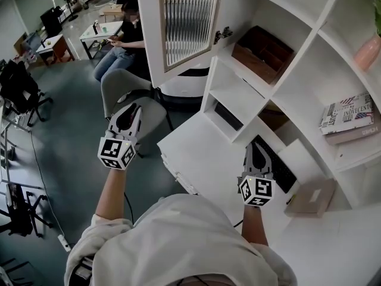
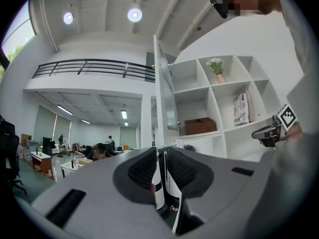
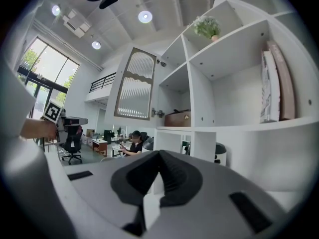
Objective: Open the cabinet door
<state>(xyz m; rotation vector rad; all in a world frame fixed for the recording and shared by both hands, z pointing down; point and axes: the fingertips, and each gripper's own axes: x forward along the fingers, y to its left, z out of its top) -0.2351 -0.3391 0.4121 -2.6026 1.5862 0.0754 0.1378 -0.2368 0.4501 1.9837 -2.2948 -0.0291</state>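
Observation:
The cabinet door (image 1: 187,19), white-framed with ribbed glass, stands swung wide out from the white shelf unit (image 1: 300,70); its hinge (image 1: 223,34) shows at the frame. It appears edge-on in the left gripper view (image 2: 162,83) and face-on as the same door (image 3: 134,91) in the right gripper view. My left gripper (image 1: 132,109) hangs low, left of and below the door, touching nothing; its jaws (image 2: 161,151) stand a narrow gap apart with nothing between them. My right gripper (image 1: 256,145) hovers over the white counter (image 1: 202,154), jaws (image 3: 158,156) together and empty.
A brown box (image 1: 262,52) sits in the opened compartment. Books (image 1: 348,115) and a pink vase (image 1: 368,52) fill shelves to the right. A cardboard box (image 1: 312,198) lies on the counter. A grey chair (image 1: 119,88) and a seated person (image 1: 122,40) are behind the left gripper.

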